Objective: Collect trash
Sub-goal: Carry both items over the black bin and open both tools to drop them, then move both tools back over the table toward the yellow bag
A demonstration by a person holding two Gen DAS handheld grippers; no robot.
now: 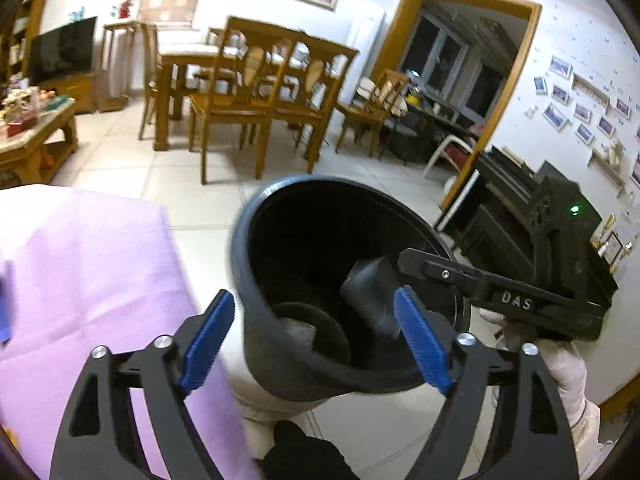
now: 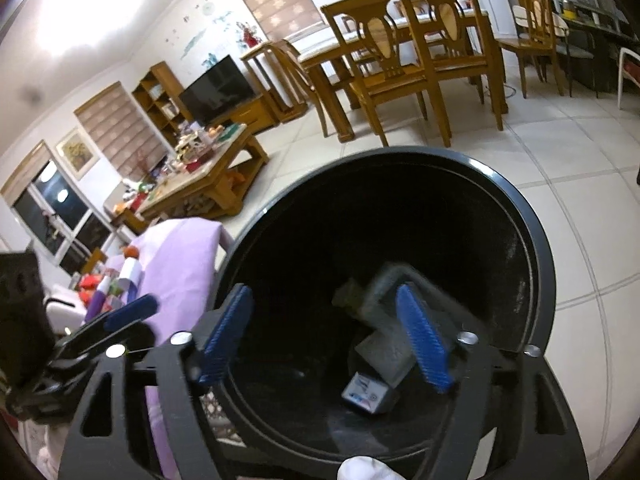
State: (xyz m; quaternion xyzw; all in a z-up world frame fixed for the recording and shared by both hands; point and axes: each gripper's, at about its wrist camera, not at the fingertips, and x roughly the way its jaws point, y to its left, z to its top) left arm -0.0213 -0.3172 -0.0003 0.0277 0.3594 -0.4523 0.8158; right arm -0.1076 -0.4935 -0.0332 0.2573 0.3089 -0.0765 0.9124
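A black round trash bin (image 1: 256,304) stands on the tiled floor beside a table with a purple cloth (image 1: 80,280). My left gripper (image 1: 316,344) is open, its blue pads either side of the bin's near rim. My right gripper (image 2: 328,340) is open over the bin's mouth (image 2: 536,248); it also shows in the left wrist view (image 1: 416,260) at the bin's right rim. Inside the bin, a grey blurred piece (image 2: 384,292) is in mid-air between the right pads, above a pale box (image 2: 388,356) and a small blue-and-white pack (image 2: 366,394). The grey piece (image 1: 368,284) shows from the left too.
The purple-clothed table (image 2: 180,256) carries a purple bottle (image 2: 98,296) and colourful items at its far end. Wooden dining chairs and table (image 1: 256,84) stand beyond, a cluttered coffee table (image 2: 200,172) to the left, dark furniture (image 1: 516,200) by the doorway.
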